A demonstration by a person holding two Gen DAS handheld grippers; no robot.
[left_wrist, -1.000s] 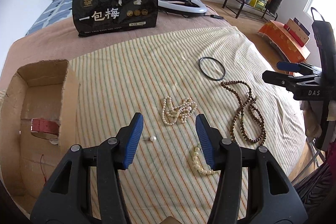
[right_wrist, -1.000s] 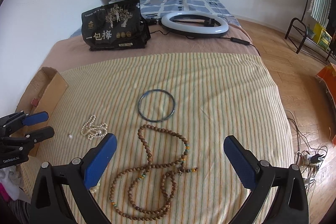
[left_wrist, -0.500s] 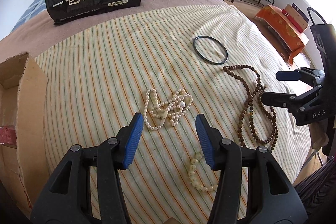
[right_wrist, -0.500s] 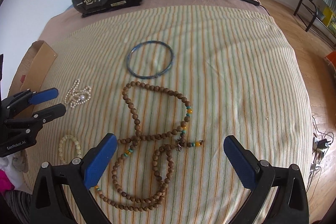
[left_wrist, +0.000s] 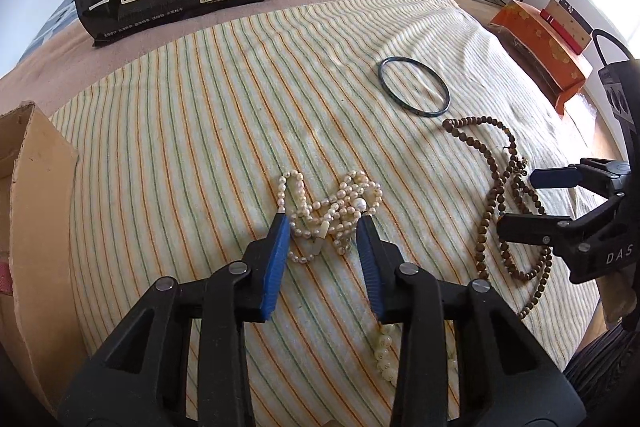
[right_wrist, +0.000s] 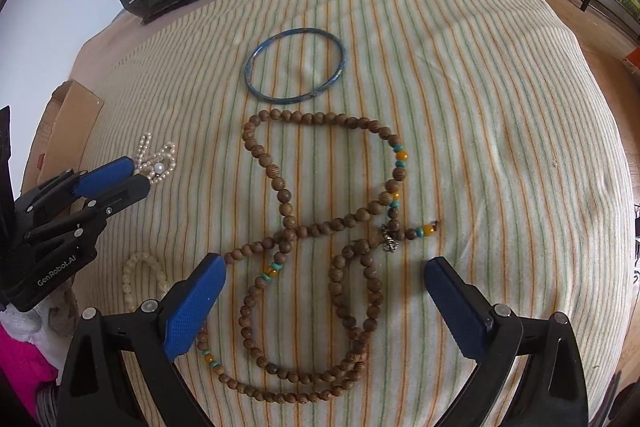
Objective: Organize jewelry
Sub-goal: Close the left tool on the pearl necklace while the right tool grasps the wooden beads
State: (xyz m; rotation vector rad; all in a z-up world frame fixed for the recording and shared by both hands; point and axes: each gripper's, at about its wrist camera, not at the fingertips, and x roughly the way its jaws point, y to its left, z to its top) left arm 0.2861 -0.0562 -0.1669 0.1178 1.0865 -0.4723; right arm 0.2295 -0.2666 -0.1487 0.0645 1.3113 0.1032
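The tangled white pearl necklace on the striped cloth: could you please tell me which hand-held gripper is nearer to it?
Left. The left hand-held gripper straddles the tangled white pearl necklace, fingers open on either side. The right hand-held gripper is off to its right, open over the brown wooden bead necklace.

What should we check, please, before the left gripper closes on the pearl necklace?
1. Left gripper open: ok, jaws apart.
2. Pearl necklace between the fingers: ok, its near part lies in the gap.
3. Whole necklace inside the gap: not ok, loops spread beyond the fingertips.
4. Fingertips touching the striped cloth: cannot tell.
5. Right gripper out of the way: ok, open over the wooden bead necklace, apart from the pearls.
6. Cardboard box reachable: ok, it stands left of the cloth.
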